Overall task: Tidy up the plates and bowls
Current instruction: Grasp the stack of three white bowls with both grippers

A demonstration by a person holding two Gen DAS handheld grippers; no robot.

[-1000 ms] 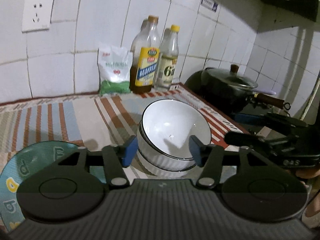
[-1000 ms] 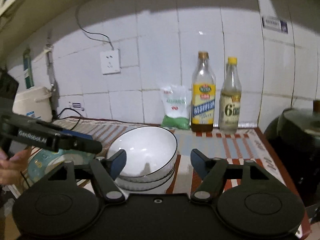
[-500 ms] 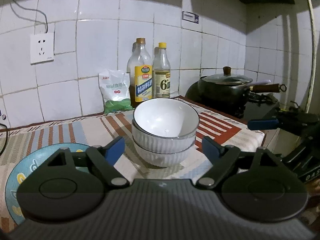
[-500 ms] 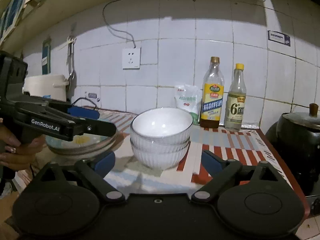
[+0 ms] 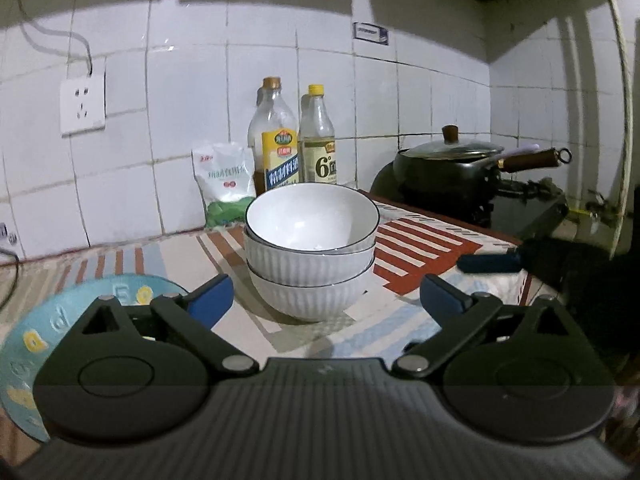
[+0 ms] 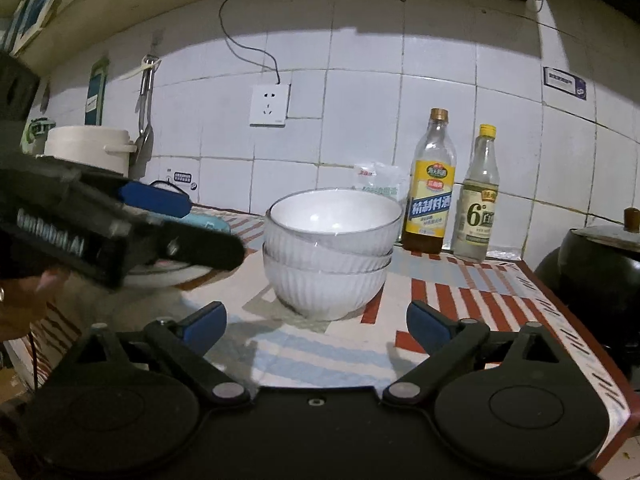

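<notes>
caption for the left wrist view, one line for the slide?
Open left gripper faces two stacked white bowls on a striped cloth.

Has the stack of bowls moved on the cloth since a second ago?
No. The bowls sit at the same spot on the striped cloth, in front of the bottles; only the cameras shifted.

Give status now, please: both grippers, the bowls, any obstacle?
Left gripper and right gripper open, holding nothing. Stacked bowls upright on the cloth, untouched. Nothing in the way.
</notes>
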